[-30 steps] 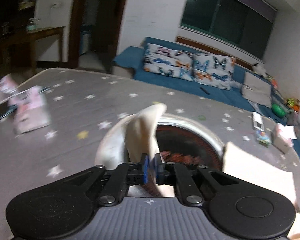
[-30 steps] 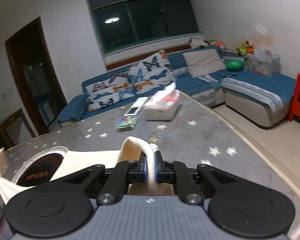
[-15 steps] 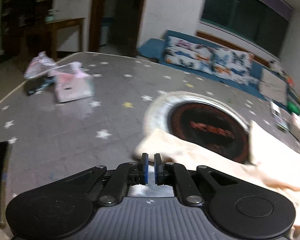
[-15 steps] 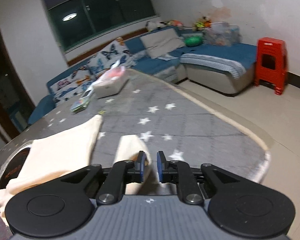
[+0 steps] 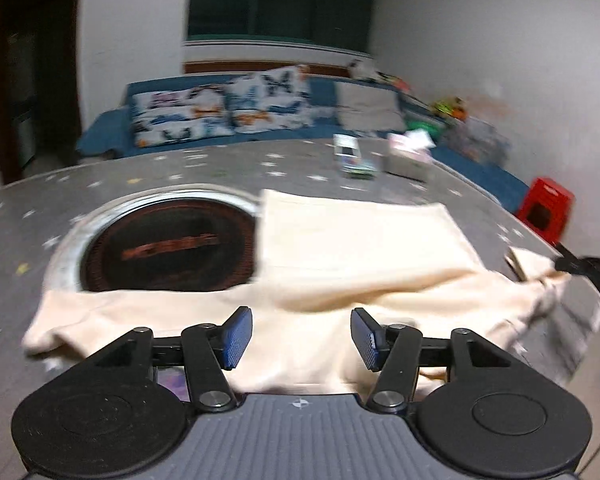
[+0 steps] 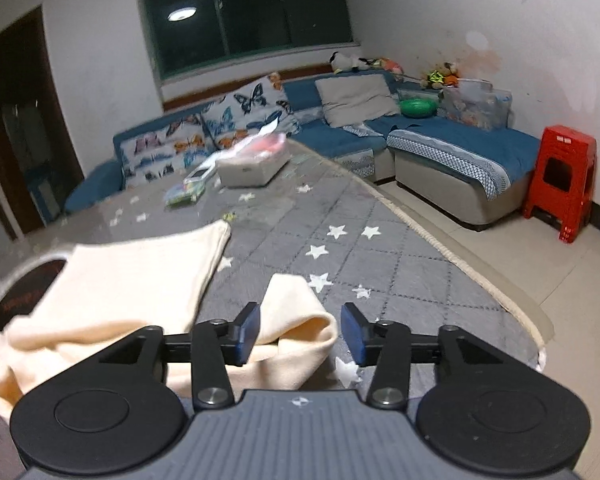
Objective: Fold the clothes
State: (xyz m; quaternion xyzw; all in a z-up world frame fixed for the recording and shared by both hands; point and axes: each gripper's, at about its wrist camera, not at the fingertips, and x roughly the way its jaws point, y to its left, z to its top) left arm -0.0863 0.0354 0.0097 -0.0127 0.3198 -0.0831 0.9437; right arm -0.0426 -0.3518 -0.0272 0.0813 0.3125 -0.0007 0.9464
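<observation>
Both grippers are wide open and holding nothing. Left gripper (image 5: 301, 334) hovers over the near edge of the cream garment (image 5: 364, 240), blue pads (image 5: 238, 336) spread apart with cloth showing between them but not pinched. Right gripper (image 6: 300, 334) is the same deal — jaws gaping, with a rolled-up end of the garment (image 6: 296, 320) lying between them, just beside the left pad.

The garment is spread across the grey star-patterned table (image 6: 340, 220), its near part bunched and rumpled, the far part lying flatter with a folded layer on top. On the left it runs along the near rim of the round burner (image 5: 168, 240) set into the table, covering a bit of it.

Far side of the table has a tissue box (image 6: 252, 164) and a small colourful packet (image 6: 184, 196) — well apart from the cloth. Blue sofa (image 6: 440, 140) behind, red stool (image 6: 564, 180) on the right.
</observation>
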